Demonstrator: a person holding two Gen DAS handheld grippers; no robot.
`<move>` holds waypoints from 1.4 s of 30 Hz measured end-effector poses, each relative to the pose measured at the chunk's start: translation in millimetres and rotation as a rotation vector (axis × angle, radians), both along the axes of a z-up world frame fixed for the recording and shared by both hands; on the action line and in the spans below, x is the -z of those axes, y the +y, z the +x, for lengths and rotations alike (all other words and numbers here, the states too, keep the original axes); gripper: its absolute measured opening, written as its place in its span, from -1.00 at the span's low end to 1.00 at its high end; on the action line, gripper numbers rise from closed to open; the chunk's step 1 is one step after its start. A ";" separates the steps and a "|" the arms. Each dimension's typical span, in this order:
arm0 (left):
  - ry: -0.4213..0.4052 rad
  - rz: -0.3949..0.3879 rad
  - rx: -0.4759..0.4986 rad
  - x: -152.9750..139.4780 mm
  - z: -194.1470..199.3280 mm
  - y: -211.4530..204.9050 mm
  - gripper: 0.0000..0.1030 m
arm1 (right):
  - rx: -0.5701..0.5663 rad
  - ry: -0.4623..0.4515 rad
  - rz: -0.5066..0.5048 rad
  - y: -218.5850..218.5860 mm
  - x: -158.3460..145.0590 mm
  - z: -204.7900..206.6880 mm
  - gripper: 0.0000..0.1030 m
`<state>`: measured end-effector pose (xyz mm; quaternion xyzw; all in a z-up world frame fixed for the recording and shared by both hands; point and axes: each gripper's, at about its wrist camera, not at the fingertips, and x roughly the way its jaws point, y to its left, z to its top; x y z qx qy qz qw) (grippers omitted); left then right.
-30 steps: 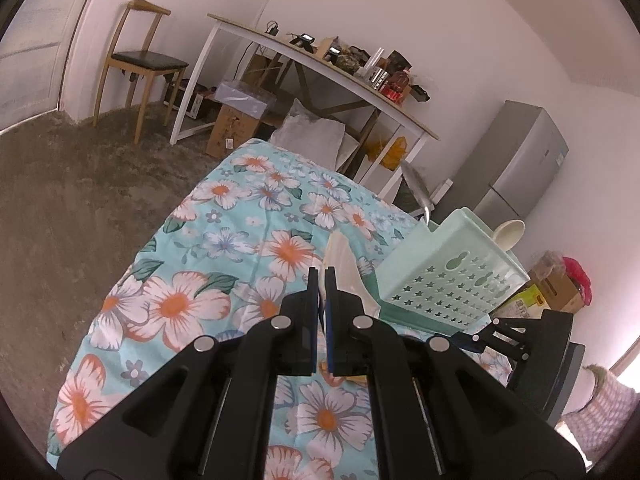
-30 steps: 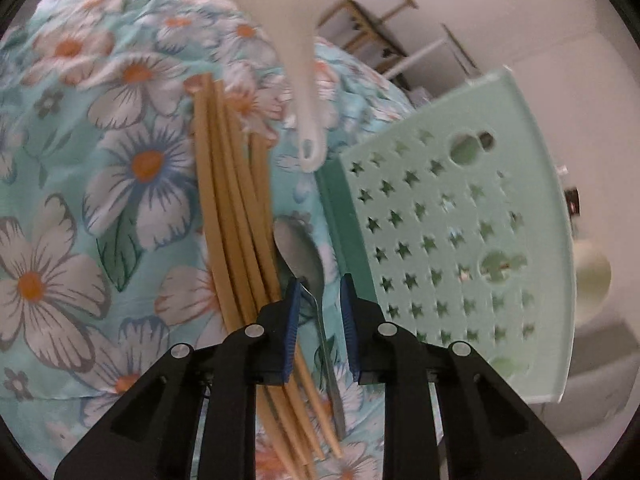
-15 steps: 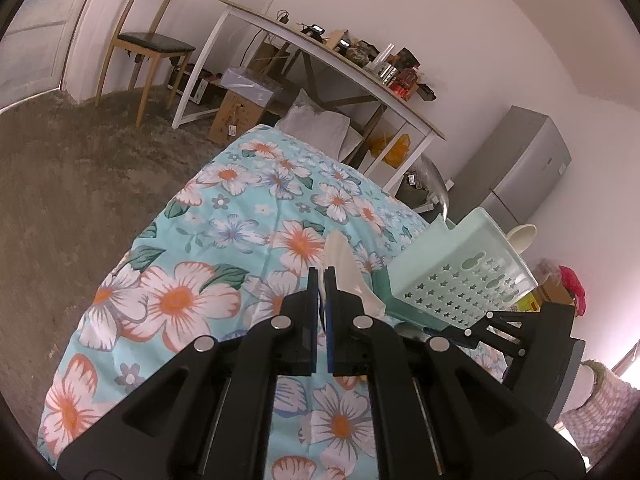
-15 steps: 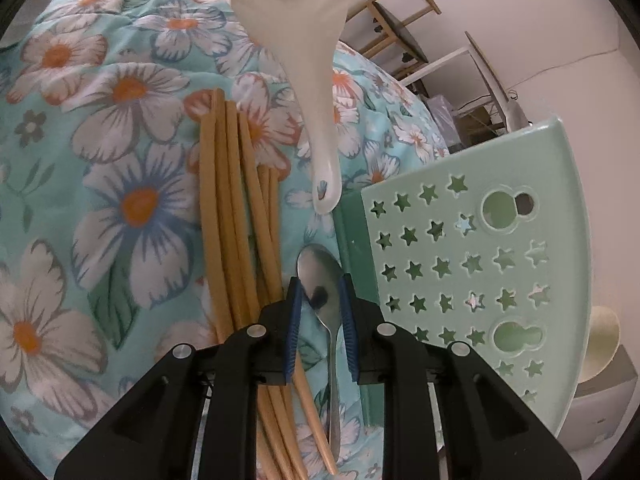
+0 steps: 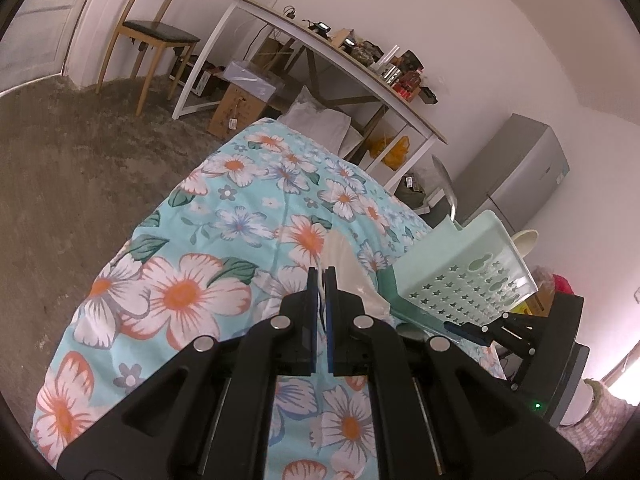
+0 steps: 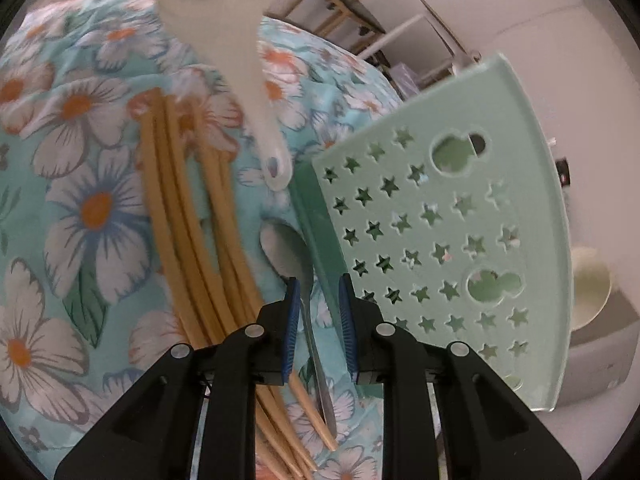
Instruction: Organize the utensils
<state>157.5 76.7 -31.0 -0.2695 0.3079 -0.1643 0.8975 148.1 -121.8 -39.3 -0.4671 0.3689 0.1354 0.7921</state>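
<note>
My left gripper [image 5: 319,276] is shut on the edge of a white plastic rice paddle [image 5: 344,268] and holds it above the floral tablecloth; the paddle also hangs in the right wrist view [image 6: 240,56], its handle end near the basket. My right gripper [image 6: 318,284] is open, its jaws astride the neck of a metal spoon [image 6: 288,252] that lies on the cloth. Several wooden chopsticks [image 6: 180,216] lie left of the spoon. A mint green utensil basket [image 6: 440,220] with star holes stands right of the spoon, also seen in the left wrist view [image 5: 460,276].
The table with the floral cloth [image 5: 240,216] ends at a carpeted floor on the left. A white desk [image 5: 332,48] with clutter, a wooden chair [image 5: 156,36], cardboard boxes and a grey fridge [image 5: 516,172] stand behind. A cream bowl [image 6: 588,292] sits beyond the basket.
My left gripper has lifted the paddle higher and pulled back. My right gripper has drawn back along the spoon, so the spoon bowl shows farther ahead of the open jaws.
</note>
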 end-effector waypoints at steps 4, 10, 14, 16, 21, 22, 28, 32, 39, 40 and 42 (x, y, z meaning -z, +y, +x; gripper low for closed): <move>0.006 -0.014 0.002 4.8 2.2 0.4 -0.95 | -0.011 0.048 -0.041 -4.0 4.3 2.8 -0.61; 0.015 -0.050 0.003 13.4 6.9 3.9 -0.94 | -0.031 0.121 -0.092 -1.6 14.9 9.0 -0.61; 0.016 -0.076 0.004 17.1 8.0 9.7 -0.94 | -0.045 0.099 -0.101 10.0 21.9 22.8 -0.61; 0.014 -0.088 0.005 17.8 8.4 10.7 -0.94 | -0.051 0.077 -0.087 15.1 21.9 21.4 -0.64; 0.008 -0.104 0.004 19.4 7.5 12.9 -0.95 | -0.054 0.034 -0.061 31.9 28.1 24.9 -0.73; 0.008 -0.102 0.004 19.2 7.3 13.4 -0.95 | -0.051 0.025 -0.046 34.5 28.1 26.0 -0.74; 0.003 -0.085 -0.006 18.0 5.8 15.1 -0.95 | -0.016 -0.038 0.031 38.2 24.7 38.5 -0.88; -0.016 -0.045 -0.007 7.7 1.6 13.1 -0.96 | 0.016 -0.054 0.110 29.6 13.5 42.0 -0.92; -0.090 0.053 -0.047 -31.1 -19.2 10.7 -0.96 | 0.026 -0.119 0.218 17.1 -9.1 28.7 -0.92; -0.102 0.064 -0.056 -38.4 -23.3 10.6 -0.96 | 0.026 -0.133 0.234 15.4 -13.0 25.7 -0.93; -0.126 0.083 -0.072 -51.8 -30.7 10.6 -0.96 | 0.035 -0.153 0.269 9.9 -21.2 21.4 -0.93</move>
